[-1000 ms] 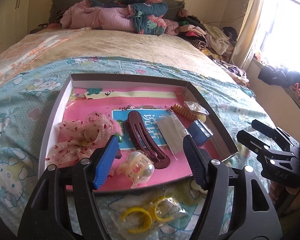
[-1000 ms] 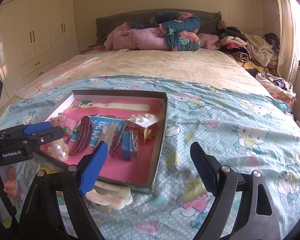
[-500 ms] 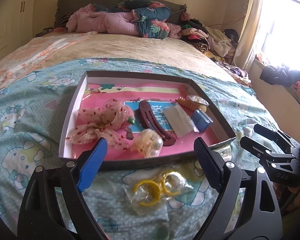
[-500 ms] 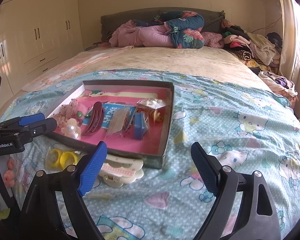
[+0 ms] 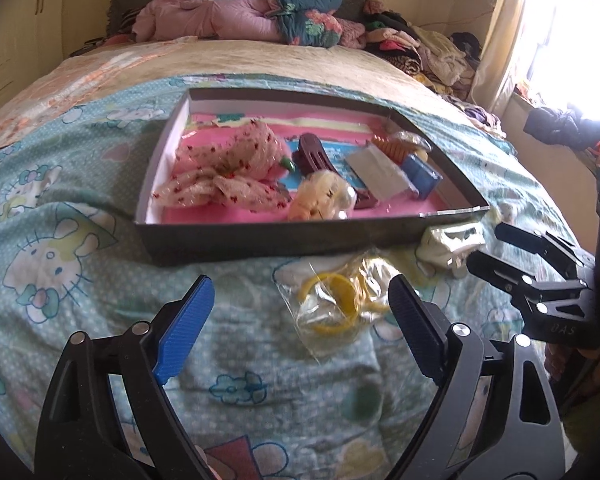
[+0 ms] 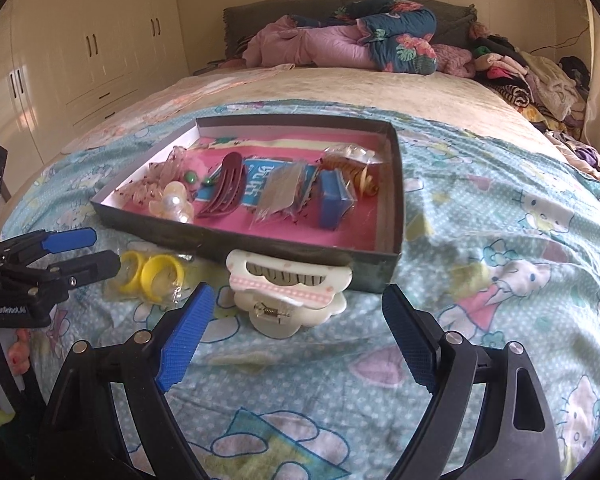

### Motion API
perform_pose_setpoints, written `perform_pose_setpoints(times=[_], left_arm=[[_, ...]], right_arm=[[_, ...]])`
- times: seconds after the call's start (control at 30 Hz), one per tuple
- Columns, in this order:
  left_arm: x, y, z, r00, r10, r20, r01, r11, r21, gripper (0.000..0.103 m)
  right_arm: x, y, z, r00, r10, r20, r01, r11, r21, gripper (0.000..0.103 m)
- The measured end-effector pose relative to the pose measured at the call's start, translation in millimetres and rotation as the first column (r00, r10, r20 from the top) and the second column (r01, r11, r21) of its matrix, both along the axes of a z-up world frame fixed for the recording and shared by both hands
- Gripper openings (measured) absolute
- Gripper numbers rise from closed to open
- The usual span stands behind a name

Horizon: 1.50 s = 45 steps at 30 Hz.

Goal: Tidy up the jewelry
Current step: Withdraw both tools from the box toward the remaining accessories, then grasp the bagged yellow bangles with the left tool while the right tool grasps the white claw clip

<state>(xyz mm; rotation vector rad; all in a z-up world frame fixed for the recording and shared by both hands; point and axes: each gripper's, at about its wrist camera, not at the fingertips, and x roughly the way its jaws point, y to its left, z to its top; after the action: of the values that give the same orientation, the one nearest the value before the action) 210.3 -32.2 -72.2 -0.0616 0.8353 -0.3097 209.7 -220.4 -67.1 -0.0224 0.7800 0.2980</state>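
A shallow dark tray (image 5: 260,236) with a pink lining lies on the bed. It holds a pink spotted bow (image 5: 228,172), a maroon hair clip (image 5: 320,164), a pearl clip (image 5: 324,200), a blue box (image 5: 422,174) and bagged pieces. In front of the tray lie a clear bag of yellow rings (image 5: 336,304) and a white claw clip (image 6: 288,292). My left gripper (image 5: 300,288) hangs above the ring bag, its jaws opening, nothing pressed between the pads. My right gripper (image 6: 298,292) stands open, its jaws either side of the white claw clip and not touching it.
The bed wears a teal cartoon-cat sheet (image 6: 500,280). Folded quilts (image 6: 340,40) and a heap of clothes (image 6: 532,76) sit at the far end. Cream wardrobes (image 6: 80,60) line the left wall and a bright window (image 5: 572,20) the right. A hand (image 6: 18,356) holds the left tool.
Both grippers drew back from over the tray and sank toward the sheet in front of it. The left jaws widened. The ring bag and white clip now lie between the fingers.
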Motion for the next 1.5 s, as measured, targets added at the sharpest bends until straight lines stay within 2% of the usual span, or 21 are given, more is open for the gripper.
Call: perform_pose_setpoints(times=[0.2,0.37,0.47,0.53,0.6,0.67,0.8,0.9,1.07,1.2,1.5], left_arm=[[3,-5,-14,0.999,-0.023,-0.042,0.023,1.000,-0.002,0.083],[12,-7,-17,0.999,-0.033,-0.038,0.031,0.999,-0.036,0.083],[17,-11,-17,0.999,-0.037,-0.035,0.036,0.999,-0.028,0.082],[19,-15,-17,0.999,-0.045,-0.030,0.044,0.999,-0.019,0.070],[19,-19,-15,0.998,-0.063,-0.027,0.062,0.998,-0.030,0.054],[18,-23,-16,0.997,-0.072,-0.023,0.071,0.997,-0.022,0.048],[11,-30,-15,0.995,-0.100,-0.018,0.099,0.995,-0.015,0.035],[4,-33,-12,0.993,-0.117,-0.003,0.117,0.993,0.003,0.029],[-6,-41,-5,0.987,-0.163,0.012,0.163,0.986,-0.019,0.015],[-17,-51,2,0.982,-0.186,0.039,0.186,0.983,-0.001,0.012],[-25,-41,27,0.982,-0.168,0.093,0.172,0.984,-0.049,0.011]], right_arm=[[8,1,-10,1.000,0.000,-0.029,0.000,1.000,0.010,0.083],[13,4,-13,0.999,0.011,-0.030,-0.010,1.000,0.012,0.083],[15,6,-14,0.999,0.017,-0.034,-0.017,1.000,0.012,0.083],[16,7,-15,0.999,0.019,-0.037,-0.018,1.000,0.019,0.079],[18,6,-17,0.999,0.021,-0.045,-0.020,1.000,0.024,0.073],[18,7,-18,0.999,0.021,-0.050,-0.020,1.000,0.024,0.068],[16,7,-16,0.999,0.024,-0.041,-0.023,0.999,0.024,0.067],[12,7,-15,0.999,0.022,-0.032,-0.021,1.000,0.011,0.067],[2,5,-10,1.000,0.019,-0.017,-0.019,1.000,-0.010,0.067],[-8,-3,-4,1.000,0.008,-0.006,-0.008,1.000,-0.017,0.067],[-26,-18,13,1.000,-0.012,0.025,0.012,1.000,-0.013,0.067]])
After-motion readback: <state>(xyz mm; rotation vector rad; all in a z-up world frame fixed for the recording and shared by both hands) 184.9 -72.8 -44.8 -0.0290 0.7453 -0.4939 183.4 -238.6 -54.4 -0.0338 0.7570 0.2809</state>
